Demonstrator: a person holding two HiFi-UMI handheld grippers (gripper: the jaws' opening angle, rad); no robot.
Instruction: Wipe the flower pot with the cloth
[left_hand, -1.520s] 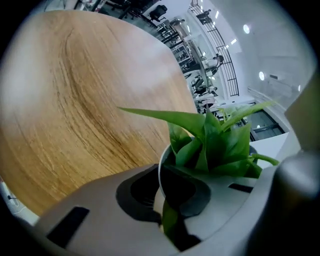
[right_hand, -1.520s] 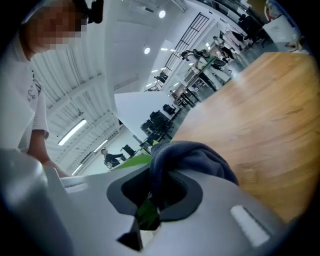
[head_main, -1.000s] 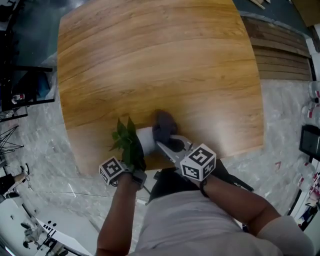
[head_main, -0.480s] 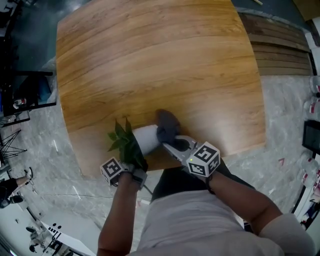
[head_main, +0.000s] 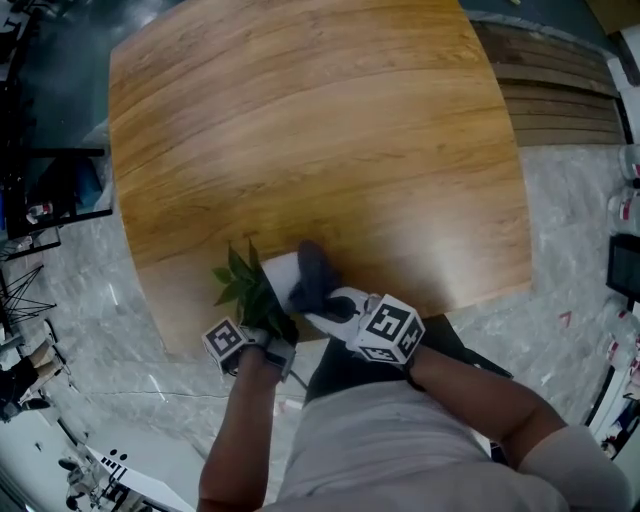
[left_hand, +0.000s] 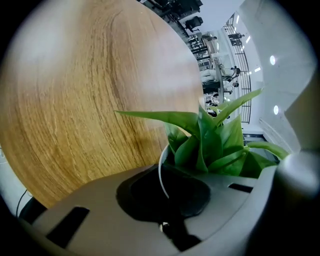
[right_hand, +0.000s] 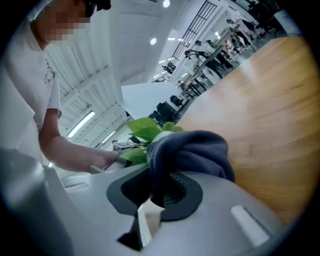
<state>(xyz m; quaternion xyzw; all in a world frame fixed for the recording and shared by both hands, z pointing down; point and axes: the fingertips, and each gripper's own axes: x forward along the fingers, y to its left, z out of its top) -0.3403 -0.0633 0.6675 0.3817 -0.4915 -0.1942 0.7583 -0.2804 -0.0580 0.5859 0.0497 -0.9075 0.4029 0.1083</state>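
Right now I have the left gripper (head_main: 272, 322) clamped down near the near edge of the wooden table (head_main: 320, 130), and its own view shows why the jaws stand only a sliver apart: the thin white rim of the flower pot (head_main: 281, 276) runs between the dark pads, pinched there. From my head view the pot is tipped over, its green leaves (head_main: 243, 281) spreading toward the left of the picture and its white wall facing up and to the right. Whether its underside rests on the wood I cannot tell. My right gripper (head_main: 325, 300) comes in from the right, jaws closed on a bunched fold of the dark grey cloth (head_main: 310, 272). In the right gripper view the fabric is wedged between the pads and bulges out ahead of them. That bulge lies against the pot's white wall, just beside the leaves. Both marker cubes sit low in the head view, close together, with my forearms reaching up to them from the bottom edge.
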